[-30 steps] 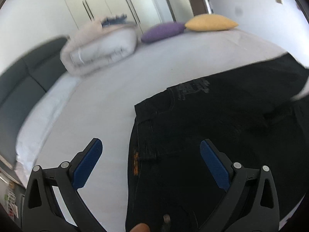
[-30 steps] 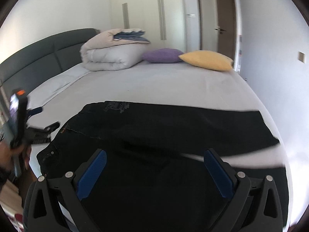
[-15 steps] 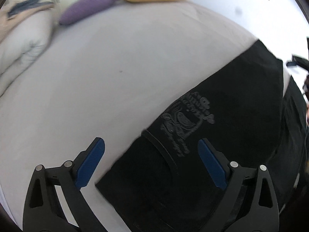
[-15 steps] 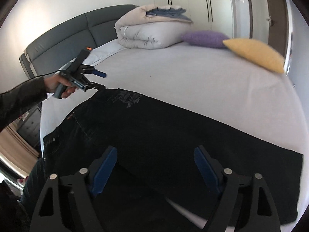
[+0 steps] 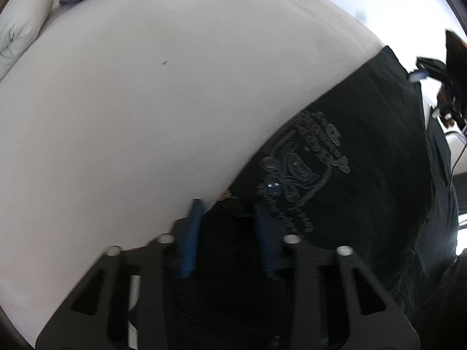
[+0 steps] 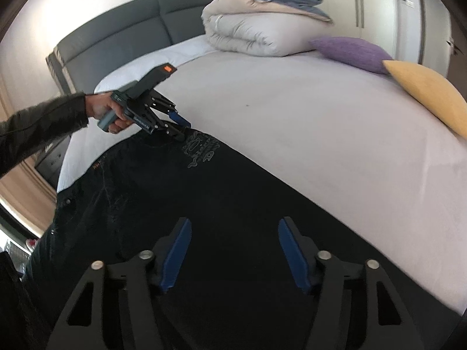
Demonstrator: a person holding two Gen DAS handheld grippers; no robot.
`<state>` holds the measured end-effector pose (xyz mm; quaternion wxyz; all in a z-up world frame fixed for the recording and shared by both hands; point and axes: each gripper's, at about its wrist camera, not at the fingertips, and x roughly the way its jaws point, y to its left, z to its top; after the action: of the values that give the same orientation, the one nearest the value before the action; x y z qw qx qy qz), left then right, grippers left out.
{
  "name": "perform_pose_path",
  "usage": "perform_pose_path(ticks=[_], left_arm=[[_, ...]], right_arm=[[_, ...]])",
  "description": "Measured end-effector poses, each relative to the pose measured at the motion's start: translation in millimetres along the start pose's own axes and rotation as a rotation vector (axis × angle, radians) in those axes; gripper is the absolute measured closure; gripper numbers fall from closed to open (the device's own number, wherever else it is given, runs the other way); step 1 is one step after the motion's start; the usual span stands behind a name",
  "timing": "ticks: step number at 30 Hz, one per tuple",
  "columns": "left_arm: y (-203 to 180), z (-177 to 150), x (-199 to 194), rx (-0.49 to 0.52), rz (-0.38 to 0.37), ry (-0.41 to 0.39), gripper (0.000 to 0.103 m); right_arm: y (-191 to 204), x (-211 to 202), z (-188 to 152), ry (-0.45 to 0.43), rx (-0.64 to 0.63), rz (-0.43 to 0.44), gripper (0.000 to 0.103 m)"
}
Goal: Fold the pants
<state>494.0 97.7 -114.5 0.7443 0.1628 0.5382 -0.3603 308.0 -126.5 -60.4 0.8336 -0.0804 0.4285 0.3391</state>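
Black pants (image 6: 204, 204) lie flat across the pale bed sheet (image 6: 321, 116), with a grey embroidered emblem (image 6: 201, 145) near the waist. In the left wrist view the far waist corner of the pants (image 5: 364, 145) sits bunched between the blue pads. My left gripper (image 5: 229, 207) points steeply down and its jaws are closing onto that corner. The right wrist view shows the same left gripper (image 6: 184, 129) at that corner, held by a hand in a dark sleeve (image 6: 38, 128). My right gripper (image 6: 233, 227) hovers over the leg with its jaws closing; its pads do not touch the cloth.
A rolled white duvet (image 6: 256, 29) lies at the head of the bed beside a purple pillow (image 6: 350, 52) and a yellow pillow (image 6: 429, 90). A dark grey headboard (image 6: 131, 29) stands behind. Bare sheet (image 5: 146, 102) stretches beyond the pants' far edge.
Both grippers swung forward and tipped down over the pants. My left gripper came down at the far waist corner and its jaws narrowed around the fabric. The right jaws narrowed too.
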Motion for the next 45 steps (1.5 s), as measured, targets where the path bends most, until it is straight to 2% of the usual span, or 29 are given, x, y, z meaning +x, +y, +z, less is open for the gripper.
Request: perform_pose_path(ticks=[2, 3, 9, 13, 14, 17, 20, 21, 22, 23, 24, 26, 30, 34, 37, 41, 43, 45], left_arm=[[-12.8, -6.5, -5.1, 0.025, 0.037, -0.013, 0.086], [-17.4, -8.5, -8.3, 0.038, 0.062, -0.029, 0.093], [-46.7, -35.4, -45.7, 0.081, 0.217, -0.203, 0.096], [-69.6, -56.7, -62.0, 0.123, 0.278, -0.270, 0.097], [-83.4, -57.4, -55.5, 0.135, 0.292, -0.281, 0.097], [-92.6, -68.5, -59.9, 0.149, 0.304, -0.313, 0.097], [-105.0, -68.5, -49.3, 0.164, 0.319, -0.318, 0.097], [-104.9, -69.0, -45.8, 0.166, 0.321, -0.320, 0.097], [-104.6, -68.7, -45.4, 0.160, 0.317, -0.324, 0.097], [-100.3, -73.4, -51.0, 0.154, 0.312, -0.329, 0.097], [-90.1, -60.6, -51.5, 0.146, 0.314, -0.335, 0.097], [-89.8, -62.1, -54.5, 0.132, 0.310, -0.346, 0.097], [-99.4, -76.1, -67.7, 0.121, 0.308, -0.363, 0.097], [-105.2, -87.1, -78.8, 0.115, 0.307, -0.370, 0.097], [-107.6, -95.3, -87.6, 0.097, 0.308, -0.367, 0.097], [-116.0, -111.1, -97.9, 0.088, 0.306, -0.367, 0.097], [-126.6, -123.8, -102.0, 0.098, 0.313, -0.369, 0.097], [-137.5, -138.9, -105.2, 0.111, 0.313, -0.371, 0.097]], right_arm=[[-0.3, 11.1, 12.4, 0.011, -0.025, 0.005, 0.042], [0.3, 16.4, 18.7, 0.017, -0.038, 0.002, 0.043], [5.6, 49.9, 50.0, 0.054, -0.097, -0.018, 0.045], [9.8, 75.9, 66.0, 0.092, -0.149, -0.042, 0.048], [11.3, 81.0, 69.1, 0.103, -0.158, -0.047, 0.049], [14.9, 97.5, 78.9, 0.129, -0.174, -0.038, 0.051], [17.3, 114.0, 84.6, 0.173, -0.184, -0.038, 0.063], [17.3, 119.9, 86.0, 0.194, -0.182, -0.040, 0.073], [17.4, 124.0, 87.3, 0.208, -0.177, -0.039, 0.087], [17.0, 125.9, 87.2, 0.218, -0.171, -0.043, 0.092], [18.1, 124.2, 87.3, 0.209, -0.169, -0.041, 0.093], [19.5, 118.4, 87.4, 0.187, -0.148, -0.037, 0.095], [28.8, 114.8, 89.0, 0.164, -0.125, -0.057, 0.098], [50.6, 117.4, 92.8, 0.129, -0.129, -0.036, 0.099], [77.2, 123.3, 95.6, 0.131, -0.192, -0.020, 0.099], [106.0, 119.6, 88.5, 0.138, -0.266, -0.042, 0.099], [130.3, 114.0, 80.0, 0.136, -0.362, -0.091, 0.099], [160.7, 110.1, 64.8, 0.145, -0.522, -0.180, 0.099]])
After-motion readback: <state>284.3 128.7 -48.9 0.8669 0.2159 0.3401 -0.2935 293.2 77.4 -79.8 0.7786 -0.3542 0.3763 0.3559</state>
